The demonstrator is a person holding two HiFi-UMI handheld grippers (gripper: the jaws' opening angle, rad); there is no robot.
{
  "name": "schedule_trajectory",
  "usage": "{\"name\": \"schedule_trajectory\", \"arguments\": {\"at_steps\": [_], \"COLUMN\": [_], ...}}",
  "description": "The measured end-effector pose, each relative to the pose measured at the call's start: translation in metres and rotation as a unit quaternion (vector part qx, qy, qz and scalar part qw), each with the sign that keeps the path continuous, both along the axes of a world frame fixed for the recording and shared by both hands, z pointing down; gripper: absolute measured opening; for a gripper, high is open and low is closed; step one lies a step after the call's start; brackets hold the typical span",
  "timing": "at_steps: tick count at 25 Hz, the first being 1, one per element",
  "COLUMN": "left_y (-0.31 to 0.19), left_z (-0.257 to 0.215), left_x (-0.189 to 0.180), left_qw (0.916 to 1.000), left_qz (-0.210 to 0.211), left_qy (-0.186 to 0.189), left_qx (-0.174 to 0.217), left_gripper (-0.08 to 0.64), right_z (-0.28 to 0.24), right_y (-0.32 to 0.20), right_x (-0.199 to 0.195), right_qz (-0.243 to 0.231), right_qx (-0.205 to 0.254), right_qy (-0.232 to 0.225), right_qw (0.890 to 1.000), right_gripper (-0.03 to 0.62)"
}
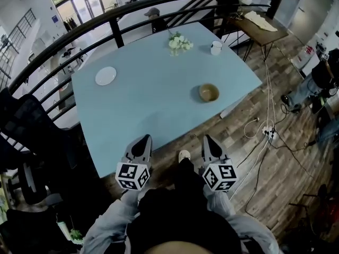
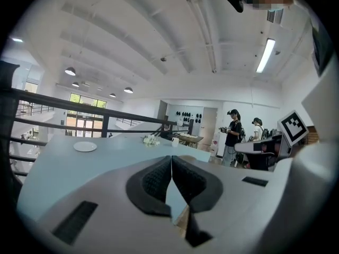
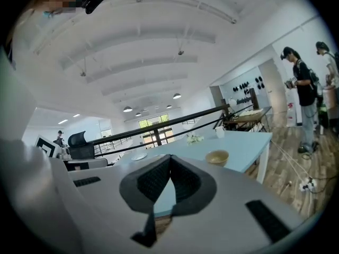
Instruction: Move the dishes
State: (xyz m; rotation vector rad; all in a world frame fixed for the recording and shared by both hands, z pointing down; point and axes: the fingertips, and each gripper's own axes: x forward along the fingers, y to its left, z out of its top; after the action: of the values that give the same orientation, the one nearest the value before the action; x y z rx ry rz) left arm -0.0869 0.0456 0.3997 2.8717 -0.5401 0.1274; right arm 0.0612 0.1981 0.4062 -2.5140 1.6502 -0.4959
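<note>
1. The left hand-held gripper [image 2: 171,159] was seen with its dark ribbed pads pressed together at the tips, and nothing was pinched between them.
2. The right hand-held gripper [image 3: 170,157] was likewise pressed together and nothing was carried in it.
3. In the head view both were held side by side at the near edge of the light-blue counter [image 1: 153,110], apart from every dish, each with its marker cube toward the person.
4. A brown bowl [image 1: 208,92] was set nearest, on the counter's right part, ahead of the right hand-held gripper.
5. A white plate [image 1: 106,75] was placed near the counter's left edge, well apart from the bowl.
6. A white cup [image 1: 216,47] and a bunch of white flowers [image 1: 179,43] were found close together at the far edge.
7. A black railing [image 1: 114,28] was seen curving behind the counter, and cables [image 1: 267,131] were spread over the wooden floor [image 1: 286,168] to the right.
</note>
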Motion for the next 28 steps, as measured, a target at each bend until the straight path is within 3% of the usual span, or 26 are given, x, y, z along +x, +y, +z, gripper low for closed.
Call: {"name": "schedule_trajectory", "arguments": {"at_steps": [19, 23, 28], "left_y": [-0.098, -0.107, -0.116], "left_z": [0.016, 0.020, 0.025], "left_x": [0.122, 0.129, 0.111], "left_qw": [0.9968, 0.9947, 0.9890], "left_qz": [-0.078, -0.102, -0.146], "left_qy": [-0.006, -0.002, -0.006], "left_qx": [-0.016, -0.014, -0.025], "left_gripper": [0.017, 0.017, 0.017], "right_z": [0.015, 0.020, 0.024], "right_y": [-0.113, -0.132, -0.161], "right_x": [0.140, 0.155, 0.147], "right_qz": [-0.074, -0.099, -0.146], "right_qx": [-0.016, -0.016, -0.023], "right_qy": [-0.007, -0.008, -0.024], "right_qw": [0.997, 0.995, 0.989], "right_gripper": [0.009, 0.009, 0.009]}}
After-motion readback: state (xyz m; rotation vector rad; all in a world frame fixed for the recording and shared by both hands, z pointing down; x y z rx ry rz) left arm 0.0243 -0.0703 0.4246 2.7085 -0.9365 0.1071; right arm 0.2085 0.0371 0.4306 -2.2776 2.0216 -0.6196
